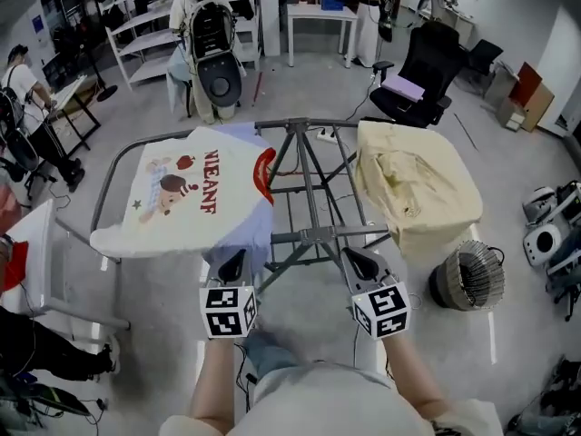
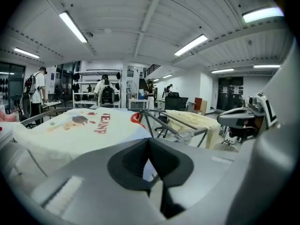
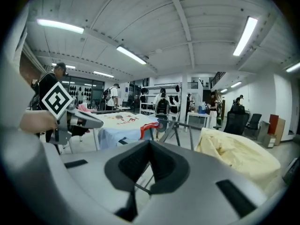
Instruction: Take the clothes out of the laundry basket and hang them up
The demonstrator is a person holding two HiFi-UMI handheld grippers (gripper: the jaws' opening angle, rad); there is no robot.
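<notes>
A grey metal drying rack [image 1: 309, 189] fills the middle of the head view, its crossed legs in the centre and a wing spread to each side. Over the left wing lies a white T-shirt [image 1: 182, 198], flat and print-up, with a pale blue edge hanging at its lower right and a red collar [image 1: 264, 173] toward the rack's centre. Its print shows a cartoon figure, a star and red fruit shapes. Beside them run red letters that seem to read "NIEANF"; the left claw view shows the same red lettering [image 2: 100, 123]. Over the right wing lies a rumpled cream-yellow garment [image 1: 413, 189], draped down toward the floor.

At upper right a black office chair [image 1: 427, 66] stands with a lilac sheet on its seat. At lower right, on the floor near the cream garment, sits a round wire basket [image 1: 466, 276].

At the bottom centre, the left claw [image 1: 233, 262] points at the T-shirt's near edge, jaws pressed together with nothing between them [image 2: 149, 149]. The right claw [image 1: 360, 262] aims at the rack's middle, likewise closed and empty [image 3: 150, 150]. Each carries a cube of black-and-white square markers.
</notes>
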